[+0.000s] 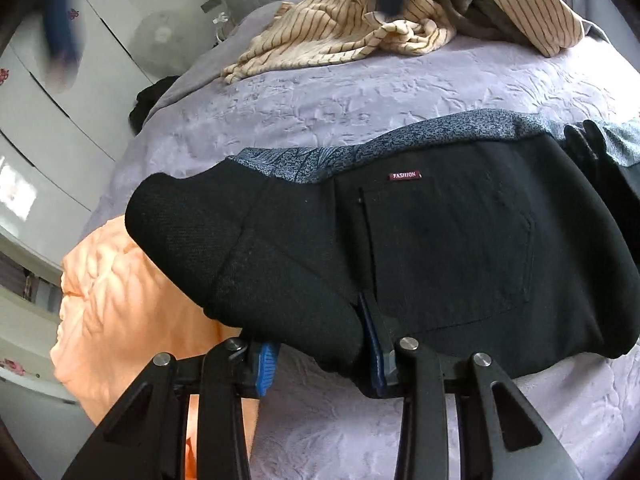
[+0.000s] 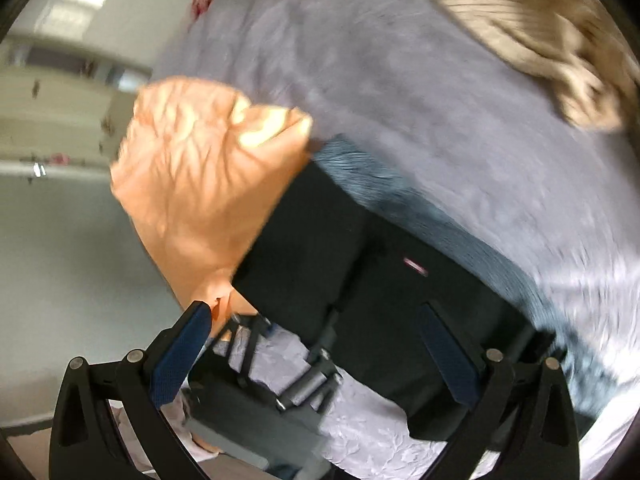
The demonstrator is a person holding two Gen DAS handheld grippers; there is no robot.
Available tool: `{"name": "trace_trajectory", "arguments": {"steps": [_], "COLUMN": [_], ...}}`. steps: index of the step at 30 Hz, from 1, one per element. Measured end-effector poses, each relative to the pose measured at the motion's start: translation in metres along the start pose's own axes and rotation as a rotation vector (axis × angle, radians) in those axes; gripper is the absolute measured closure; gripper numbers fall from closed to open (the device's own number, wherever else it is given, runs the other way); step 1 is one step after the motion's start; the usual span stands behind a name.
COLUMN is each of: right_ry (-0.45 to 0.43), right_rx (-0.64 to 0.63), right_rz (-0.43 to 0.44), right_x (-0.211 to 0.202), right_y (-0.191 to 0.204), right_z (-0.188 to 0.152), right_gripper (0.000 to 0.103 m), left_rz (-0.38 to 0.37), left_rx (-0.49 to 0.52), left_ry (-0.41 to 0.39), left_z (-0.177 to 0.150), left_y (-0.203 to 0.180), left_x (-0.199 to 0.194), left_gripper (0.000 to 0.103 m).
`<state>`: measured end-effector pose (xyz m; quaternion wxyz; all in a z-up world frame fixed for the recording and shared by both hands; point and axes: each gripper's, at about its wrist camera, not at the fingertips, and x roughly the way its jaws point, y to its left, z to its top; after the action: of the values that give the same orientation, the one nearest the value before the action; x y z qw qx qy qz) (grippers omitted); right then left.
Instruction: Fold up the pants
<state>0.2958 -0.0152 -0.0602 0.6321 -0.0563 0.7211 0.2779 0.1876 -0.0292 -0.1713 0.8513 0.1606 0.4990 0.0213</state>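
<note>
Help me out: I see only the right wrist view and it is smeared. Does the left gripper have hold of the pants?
Observer: Yes. The left gripper is shut on a fold at the near edge of the pants.
Operator: What is that small pale mark on them?
Observer: A dark red label reading FASHION, just above a back pocket.
Operator: And the tan blur at the far side?
Observer: A striped garment, lying crumpled on the bed, apart from the pants.
</note>
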Motion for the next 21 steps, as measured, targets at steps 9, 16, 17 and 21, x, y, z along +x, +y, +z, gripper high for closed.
{"name": "trace_trajectory", "arguments": {"steps": [9, 16, 17, 21], "right_ry": [0.253, 0.282, 0.266, 0.180], "right_rx": [-0.091, -0.062, -0.054, -0.034], "right_rz": [-0.060, -0.040, -0.024, 0.073], "right_x": [0.087, 0.098, 0.094, 0.062], "right_y": [0.042, 0.027, 0.025, 0.010], "right_z": [0.029, 0.020, 0.018, 0.006], "right_gripper": [0.020, 0.075, 0.076, 0.076], "left_rz": [-0.004, -0.020, -0.025, -0.039], "left_rx": [-0.003, -0.014, -0.017, -0.012], "left_ry": [-0.017, -0.008, -0.020, -0.065], "left_z": [-0.006, -0.003, 0.000, 0.011], "left_y": [0.004, 0.003, 0.004, 0.008], "left_x": [-0.006, -0.012, -0.016, -0.035], "left_gripper": [0.065, 0.065, 0.065, 0.065]}}
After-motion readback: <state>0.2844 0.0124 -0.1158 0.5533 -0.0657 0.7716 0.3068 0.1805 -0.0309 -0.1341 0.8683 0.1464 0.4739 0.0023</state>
